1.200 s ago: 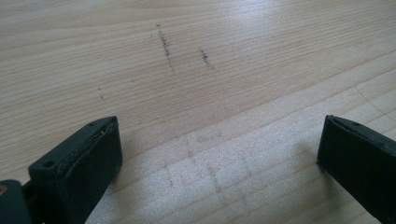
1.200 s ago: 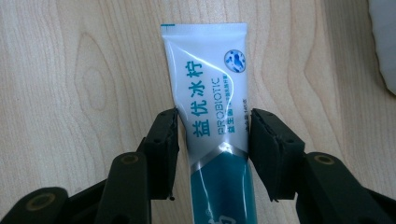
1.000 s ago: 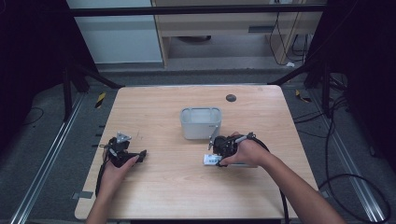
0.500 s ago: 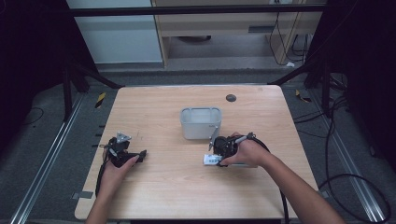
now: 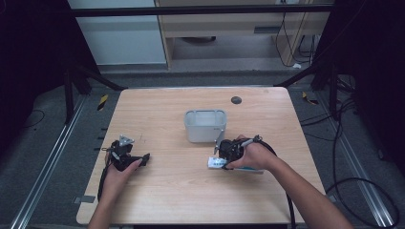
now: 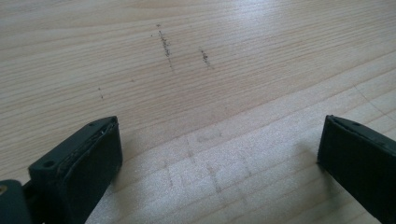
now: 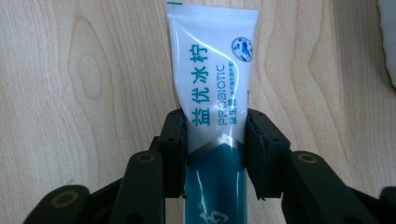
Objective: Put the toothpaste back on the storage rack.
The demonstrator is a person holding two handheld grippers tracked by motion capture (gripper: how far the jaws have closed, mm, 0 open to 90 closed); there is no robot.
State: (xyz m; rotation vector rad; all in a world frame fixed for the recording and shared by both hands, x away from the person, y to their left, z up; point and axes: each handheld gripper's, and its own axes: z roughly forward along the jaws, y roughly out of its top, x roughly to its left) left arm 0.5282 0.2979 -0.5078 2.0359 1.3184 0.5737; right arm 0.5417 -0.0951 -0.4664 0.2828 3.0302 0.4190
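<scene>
Your right gripper (image 5: 223,155) sits on the white and teal plastic toothpaste tube (image 7: 212,88) lying flat on the light wooden table (image 5: 181,191), just in front of the translucent grey plastic bin (image 5: 205,125), near it but not touching. In the right gripper view (image 7: 214,140) the tube runs lengthwise up between the two black jaws, flat crimped end pointing away from the camera, and both pads are pressed against its sides at the white-to-teal line, so you're clamped on the tube. Those jaws have just been closing with the tube between them. In the high view the tube's white end (image 5: 216,162) pokes out to the left of your hand. Compared with the earlier high frames, nothing else differs: both hands are in the same spots, tube in the same place on the table, bin unmoved. Your left gripper (image 5: 125,155) rests at the table's left side, well apart from tube and bin; the left gripper view (image 6: 217,154) shows its jaws spread wide over bare wood with faint pencil marks (image 6: 164,44), nothing between them. Small dark round spot (image 5: 235,99) sits at the far side of the table beyond the bin.
</scene>
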